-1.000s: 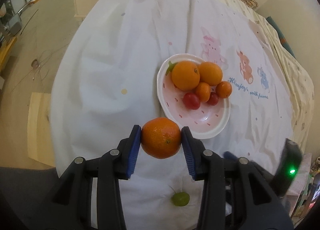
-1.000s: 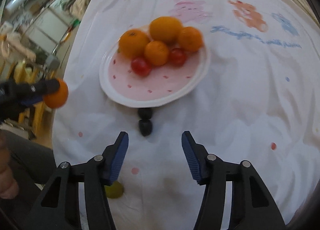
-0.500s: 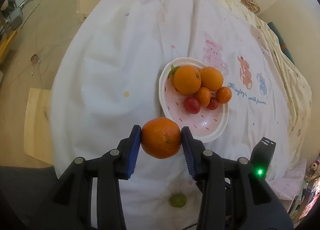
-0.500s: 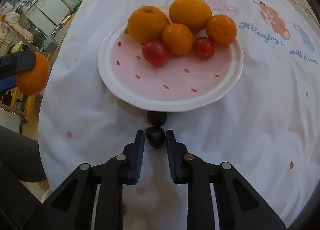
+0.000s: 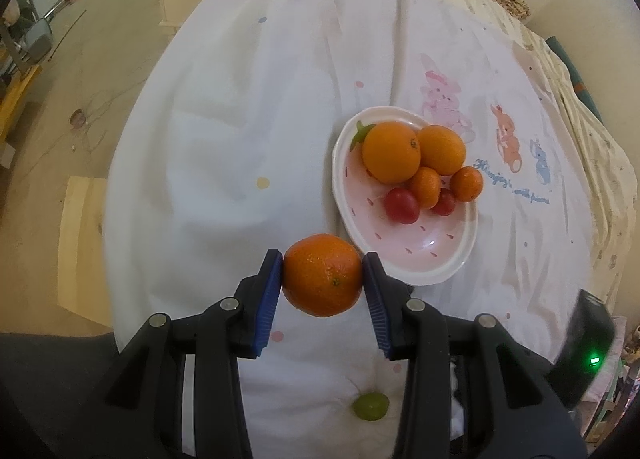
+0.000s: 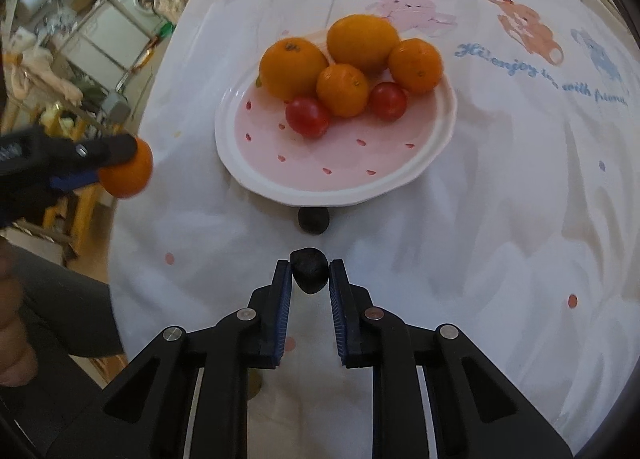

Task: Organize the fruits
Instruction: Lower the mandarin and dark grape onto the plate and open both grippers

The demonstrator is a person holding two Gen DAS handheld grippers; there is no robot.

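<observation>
My left gripper [image 5: 322,277] is shut on an orange mandarin [image 5: 322,275], held above the cloth just left of the pink plate [image 5: 424,255]; it also shows in the right wrist view [image 6: 127,169]. The plate [image 6: 340,183] holds several oranges and two red tomatoes [image 6: 307,117]. My right gripper [image 6: 309,273] is shut on a dark grape [image 6: 308,274], lifted off the cloth. A second dark grape [image 6: 313,219] lies against the plate's near rim. A green grape [image 5: 370,406] lies on the cloth below my left gripper.
The white cartoon-print cloth [image 5: 248,107] covers a round table. The table edge drops to the floor on the left [image 5: 80,59]. A wooden stool [image 5: 82,243] stands by the edge. The person's hand [image 6: 12,347] is at the lower left.
My right gripper has closed on the near dark grape and pulled it back from the second grape. My left gripper has kept hold of the mandarin and shifted slightly left of the plate.
</observation>
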